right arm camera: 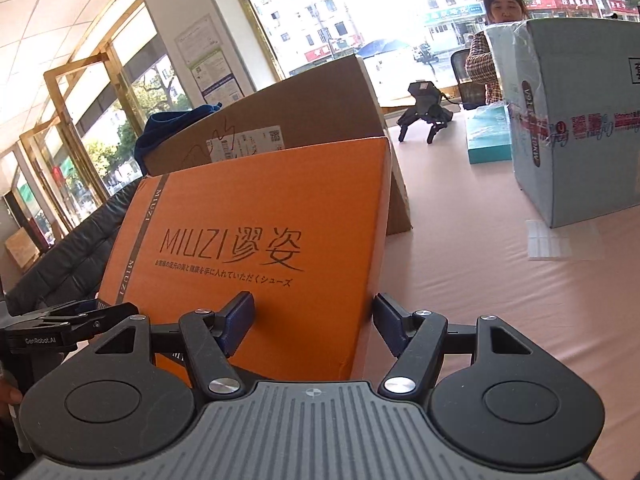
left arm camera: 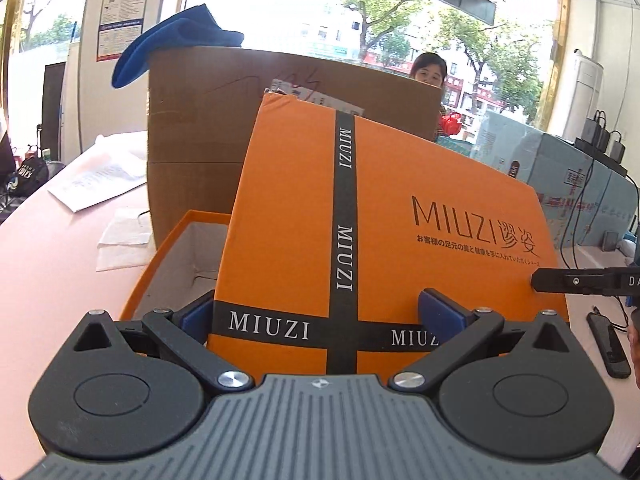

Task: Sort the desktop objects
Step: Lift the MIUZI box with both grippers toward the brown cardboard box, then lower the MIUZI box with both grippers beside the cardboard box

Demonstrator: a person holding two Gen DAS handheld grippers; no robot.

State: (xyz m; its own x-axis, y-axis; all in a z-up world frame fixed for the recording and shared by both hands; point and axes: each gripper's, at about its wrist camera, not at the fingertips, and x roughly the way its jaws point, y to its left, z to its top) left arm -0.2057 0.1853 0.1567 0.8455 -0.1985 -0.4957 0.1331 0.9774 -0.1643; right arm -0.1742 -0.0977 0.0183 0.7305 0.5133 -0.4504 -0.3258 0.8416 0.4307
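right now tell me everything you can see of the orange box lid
The orange lid looks like matte cardboard, crossed by black MIUZI ribbon bands, with a printed MIUZI logo and small Japanese text. It is tilted, far edge raised, above the open orange box base with a white interior. The left tongs and right tongs each straddle its near edge. A brown carton stands behind it.

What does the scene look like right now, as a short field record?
held item: orange lid, lifted and tilted
left claw: on the lid's near edge
right claw: on the lid's corner
orange box base: open, under the lid's left side
behind: brown carton with blue cloth on top
right side: pale blue carton
surface: pink table
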